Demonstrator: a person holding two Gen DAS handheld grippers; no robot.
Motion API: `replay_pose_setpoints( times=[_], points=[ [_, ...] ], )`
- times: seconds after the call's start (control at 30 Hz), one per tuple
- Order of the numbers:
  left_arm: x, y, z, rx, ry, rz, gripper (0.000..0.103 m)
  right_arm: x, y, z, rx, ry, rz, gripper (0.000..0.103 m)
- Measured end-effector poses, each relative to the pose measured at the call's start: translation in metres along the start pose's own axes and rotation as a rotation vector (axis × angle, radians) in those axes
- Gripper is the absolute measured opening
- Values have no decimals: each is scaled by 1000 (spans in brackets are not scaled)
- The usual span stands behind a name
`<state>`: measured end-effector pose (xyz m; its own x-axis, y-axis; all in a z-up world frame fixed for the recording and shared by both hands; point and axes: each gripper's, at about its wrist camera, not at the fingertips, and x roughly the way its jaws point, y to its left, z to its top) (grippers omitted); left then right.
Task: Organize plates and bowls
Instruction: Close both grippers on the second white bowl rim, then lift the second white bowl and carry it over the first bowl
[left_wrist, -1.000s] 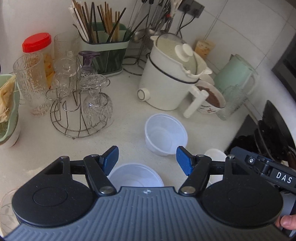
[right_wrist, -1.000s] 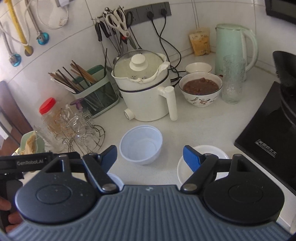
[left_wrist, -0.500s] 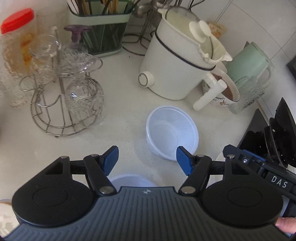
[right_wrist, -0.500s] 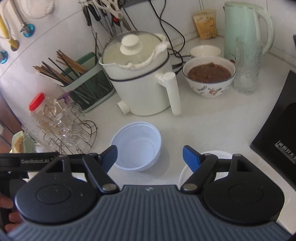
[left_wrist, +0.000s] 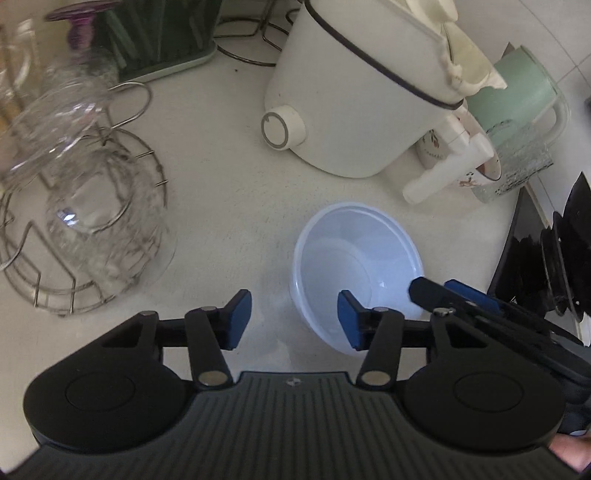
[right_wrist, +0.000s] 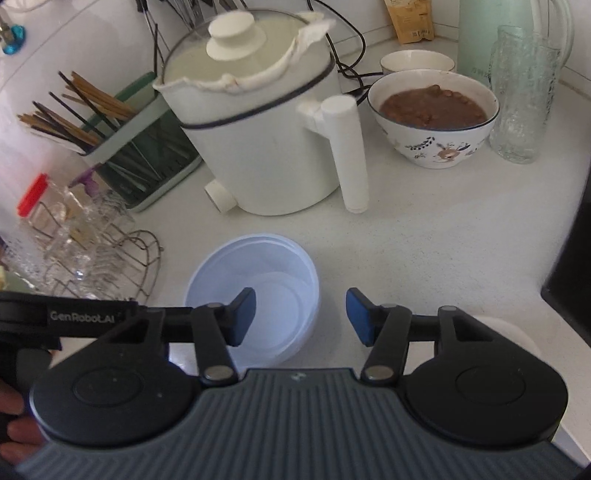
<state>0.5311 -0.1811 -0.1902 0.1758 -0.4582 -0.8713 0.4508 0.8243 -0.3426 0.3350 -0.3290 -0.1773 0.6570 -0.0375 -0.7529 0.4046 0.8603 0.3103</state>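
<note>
A: The left hand-held gripper (left_wrist: 293, 319) and the right hand-held gripper (right_wrist: 301, 315) have just been closing. Both are half open, holding nothing.

B: Where's the bowl?

A: On the counter (right_wrist: 424, 229). The big white pot (right_wrist: 258, 122) sits at 12 o'clock from the white bowl (right_wrist: 266, 273).

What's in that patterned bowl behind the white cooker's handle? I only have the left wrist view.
Observer: The patterned bowl holds brown, bean-like food.
Operator: Is the right gripper on the plastic bowl?
Observer: The right gripper has just been closing; the rim of the plastic bowl stands between its jaws, not pinched yet.
Operator: Other dishes?
Observer: A small white bowl sits behind the patterned one.
</note>
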Motion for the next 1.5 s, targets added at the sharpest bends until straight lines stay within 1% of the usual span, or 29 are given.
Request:
replay_pose_setpoints(
  times=[0.1, 0.17, 0.23, 0.3, 0.33, 0.4, 0.43, 0.47, 0.67, 0.83, 1.0, 1.1, 1.37, 1.5],
  points=[
    [8, 0, 4, 14, 10, 1, 45, 11, 0, 2, 31, 24, -4, 50],
    [12, 1, 7, -2, 18, -3, 34, 16, 1, 3, 29, 30, -9, 46],
    [17, 1, 10, -12, 19, -9, 26, 21, 1, 2, 23, 38, -12, 39],
    [21, 0, 9, -13, 22, -10, 21, 27, 0, 2, 25, 52, -14, 35],
    [23, 0, 9, -12, 23, -8, 19, 30, 0, 1, 27, 60, -16, 29],
    [24, -2, 7, -10, 27, 0, 13, 35, -2, 0, 40, 80, -6, 22],
    [23, -3, 6, -8, 25, -1, 13, 36, -3, -1, 48, 89, 2, 18],
    [21, -4, 3, -9, 22, -2, 13, 38, -4, -3, 52, 97, 12, 17],
    [5, -2, -1, -32, 1, -3, 12, 32, -2, -5, 53, 104, 48, 16],
    [-12, -2, -4, -51, -24, 0, 12, 17, 1, -3, 54, 77, 82, 16],
    [-40, -7, -12, -51, -66, 0, 12, -7, 2, -1, 54, 37, 122, 17],
    [-55, -10, -17, -58, -88, -8, 13, -19, 0, -2, 84, 28, 148, 17],
    [-92, -17, -39, -63, -129, -31, 13, -49, 6, -7, 72, -2, 172, 17],
    [-104, -18, -46, -61, -146, -40, 13, -62, 9, -10, 70, -14, 183, 18]
  ],
)
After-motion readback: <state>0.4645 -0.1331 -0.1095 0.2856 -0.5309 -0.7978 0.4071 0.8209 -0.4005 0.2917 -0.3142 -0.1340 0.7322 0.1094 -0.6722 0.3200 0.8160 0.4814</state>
